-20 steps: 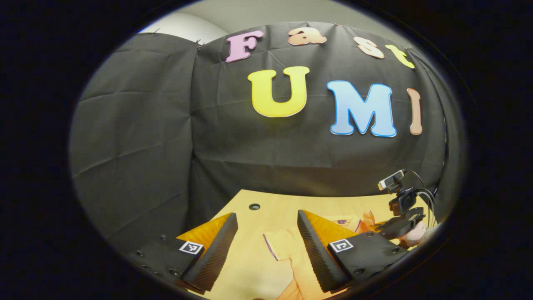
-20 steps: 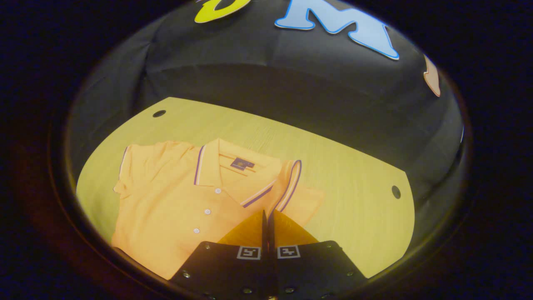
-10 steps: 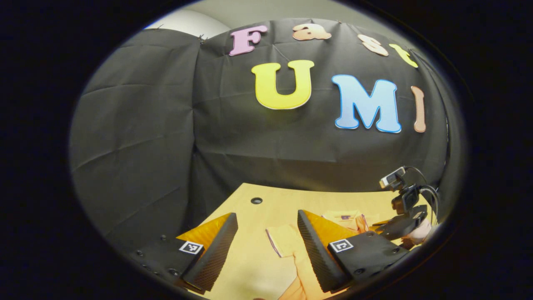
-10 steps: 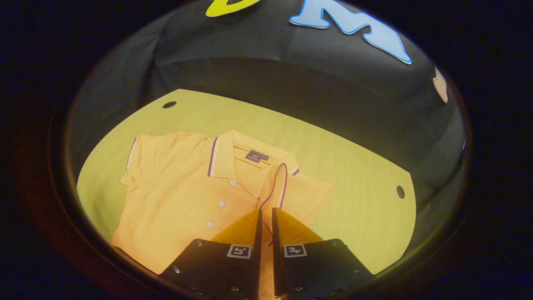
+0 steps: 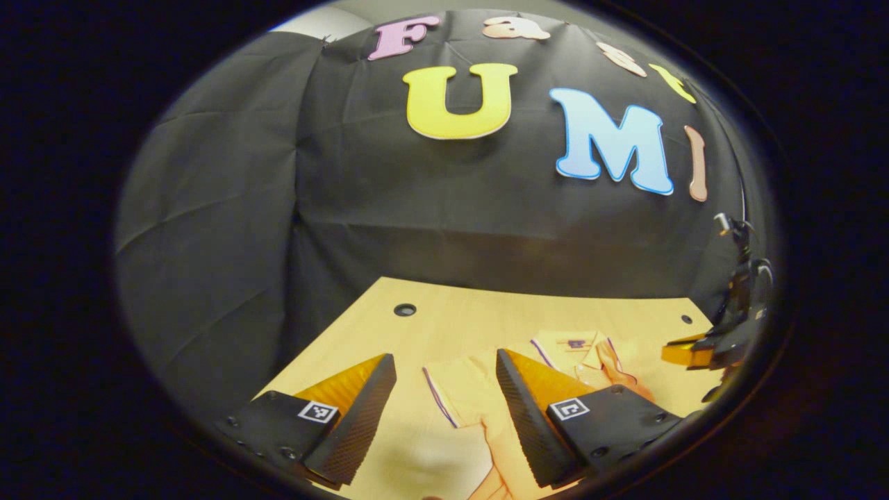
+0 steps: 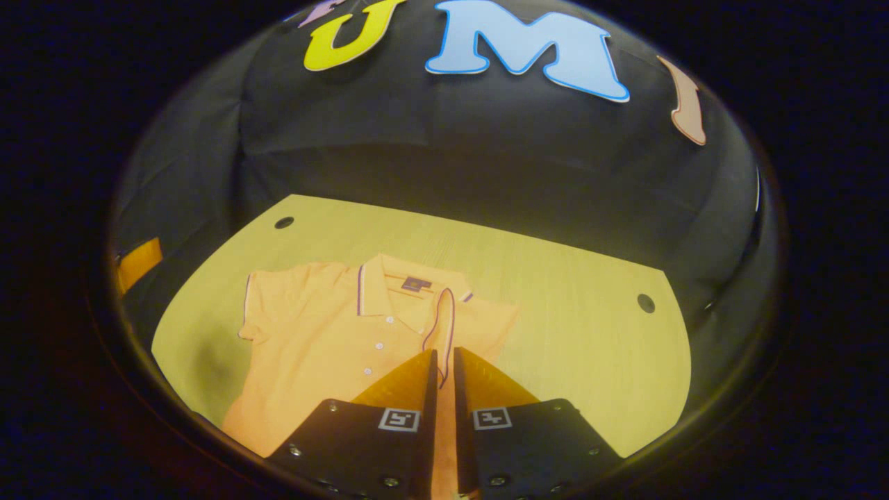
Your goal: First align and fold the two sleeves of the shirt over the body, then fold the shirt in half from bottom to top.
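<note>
With one sleeve (image 6: 439,323) lying folded beside the collar (image 6: 389,285) of the yellow polo shirt (image 6: 326,347) on the desk (image 6: 576,278), the right gripper (image 6: 442,361) is being held above it with jaws nearly together, clamped on nothing, while the left gripper (image 5: 444,389) is being held with jaws wide apart over the unfolded sleeve (image 5: 455,389), which risks being bunched if pinched crookedly.

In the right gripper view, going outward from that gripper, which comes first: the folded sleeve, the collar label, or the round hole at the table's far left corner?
1. Folded sleeve, just ahead of the right gripper.
2. Collar label, farther up the shirt.
3. Round hole, far left on the table.
</note>
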The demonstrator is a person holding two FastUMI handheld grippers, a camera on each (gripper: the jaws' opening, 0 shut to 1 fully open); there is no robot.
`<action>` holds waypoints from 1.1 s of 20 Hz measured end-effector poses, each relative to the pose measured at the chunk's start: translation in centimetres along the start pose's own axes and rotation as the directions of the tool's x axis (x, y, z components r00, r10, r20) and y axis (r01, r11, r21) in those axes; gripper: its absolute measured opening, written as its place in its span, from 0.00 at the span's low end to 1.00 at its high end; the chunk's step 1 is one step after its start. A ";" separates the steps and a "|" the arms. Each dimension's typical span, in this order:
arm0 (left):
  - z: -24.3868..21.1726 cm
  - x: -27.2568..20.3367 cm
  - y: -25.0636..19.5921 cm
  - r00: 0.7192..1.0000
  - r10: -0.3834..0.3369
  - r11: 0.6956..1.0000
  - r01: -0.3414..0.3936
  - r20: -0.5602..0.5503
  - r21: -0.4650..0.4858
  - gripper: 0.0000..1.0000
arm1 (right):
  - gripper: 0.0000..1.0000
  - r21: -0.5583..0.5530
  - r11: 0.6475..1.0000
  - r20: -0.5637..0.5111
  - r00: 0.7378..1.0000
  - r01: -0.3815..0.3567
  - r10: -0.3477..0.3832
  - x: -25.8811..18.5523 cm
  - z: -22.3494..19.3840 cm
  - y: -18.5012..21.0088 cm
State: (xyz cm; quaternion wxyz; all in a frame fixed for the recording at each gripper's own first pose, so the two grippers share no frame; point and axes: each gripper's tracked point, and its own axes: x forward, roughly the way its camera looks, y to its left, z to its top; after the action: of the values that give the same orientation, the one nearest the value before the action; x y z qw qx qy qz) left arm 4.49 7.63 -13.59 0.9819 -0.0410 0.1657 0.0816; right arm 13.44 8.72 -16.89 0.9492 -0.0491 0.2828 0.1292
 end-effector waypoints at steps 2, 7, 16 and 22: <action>-2.3 2.8 0.3 0.999 -0.002 1.000 0.002 -0.040 -0.004 0.95 | 0.13 0.019 1.000 0.007 1.000 0.003 -0.003 -1.4 0.0 -0.2; -7.8 7.4 0.4 0.989 -0.010 1.000 0.007 -0.145 -0.020 0.94 | 0.14 0.058 0.998 -0.002 0.999 0.037 -0.037 -4.0 -0.5 -1.2; -14.8 12.1 0.1 0.950 -0.014 0.999 -0.001 -0.311 -0.049 0.97 | 0.14 0.121 0.984 -0.047 0.991 0.130 -0.125 -6.8 -2.6 -3.9; -15.8 12.8 -0.2 0.946 0.007 1.000 -0.013 -0.324 -0.017 0.95 | 0.14 0.158 0.976 -0.071 0.988 0.150 -0.140 -7.2 -4.0 -4.2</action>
State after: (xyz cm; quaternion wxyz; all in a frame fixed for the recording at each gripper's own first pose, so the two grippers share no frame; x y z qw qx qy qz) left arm 11.41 7.63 -32.75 0.9405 -0.0622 0.3242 0.0803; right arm 6.67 2.40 -16.18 0.9481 0.0042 0.3160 0.0347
